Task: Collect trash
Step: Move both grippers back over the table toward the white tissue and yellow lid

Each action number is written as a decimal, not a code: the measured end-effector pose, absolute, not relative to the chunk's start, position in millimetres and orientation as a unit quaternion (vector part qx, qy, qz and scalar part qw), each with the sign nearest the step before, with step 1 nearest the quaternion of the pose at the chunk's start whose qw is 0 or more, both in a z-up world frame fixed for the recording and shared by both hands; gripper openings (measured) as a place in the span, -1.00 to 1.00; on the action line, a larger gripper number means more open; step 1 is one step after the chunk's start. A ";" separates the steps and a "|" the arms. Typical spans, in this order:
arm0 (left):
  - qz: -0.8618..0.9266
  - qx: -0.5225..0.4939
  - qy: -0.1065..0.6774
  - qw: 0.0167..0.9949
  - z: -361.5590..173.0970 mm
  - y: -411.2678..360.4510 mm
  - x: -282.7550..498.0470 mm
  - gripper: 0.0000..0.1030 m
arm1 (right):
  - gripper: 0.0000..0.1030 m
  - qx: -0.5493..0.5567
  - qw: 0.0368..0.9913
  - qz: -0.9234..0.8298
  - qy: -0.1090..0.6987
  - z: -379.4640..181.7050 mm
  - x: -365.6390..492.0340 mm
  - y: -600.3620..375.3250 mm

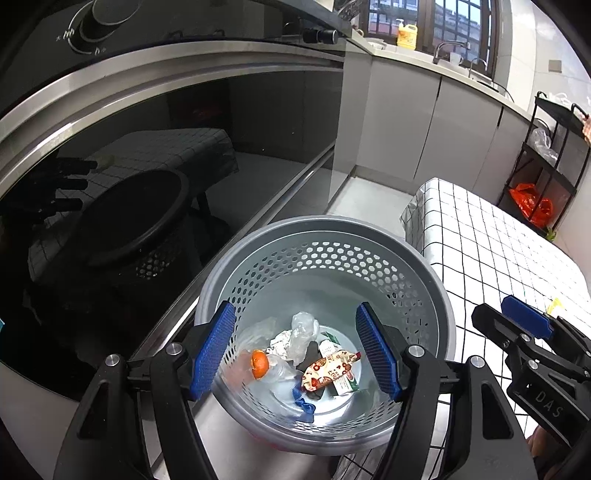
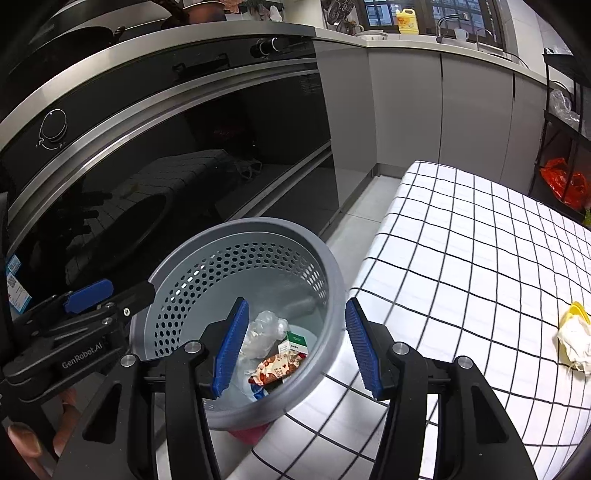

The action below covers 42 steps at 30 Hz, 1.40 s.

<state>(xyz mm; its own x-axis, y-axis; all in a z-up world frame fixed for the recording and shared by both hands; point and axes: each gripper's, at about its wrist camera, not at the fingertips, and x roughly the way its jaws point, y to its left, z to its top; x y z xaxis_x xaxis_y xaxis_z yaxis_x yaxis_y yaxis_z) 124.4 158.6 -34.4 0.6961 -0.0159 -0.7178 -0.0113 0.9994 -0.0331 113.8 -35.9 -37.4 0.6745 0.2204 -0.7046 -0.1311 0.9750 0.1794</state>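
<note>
grey perforated bin (image 1: 436, 295) is sitting beside the checked table (image 2: 461, 240), holding wrappers (image 1: 328, 369); left gripper (image 1: 295, 354) and right gripper (image 2: 293, 347) are hovering, fingers apart, gripping nothing.

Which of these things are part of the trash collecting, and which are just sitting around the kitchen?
Part of the job:
- grey perforated bin
- snack wrapper in it
- crumpled clear plastic in it
- white crumpled tissue on the checked tablecloth

Just lying about:
- yellow detergent jug
- orange bag on the rack
- oven
</note>
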 end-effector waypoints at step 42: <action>-0.131 0.048 0.379 0.915 -40.4 3.1 74.2 0.53 | 0.22 0.074 0.914 -0.103 0.386 -32.4 -8.5 -265.4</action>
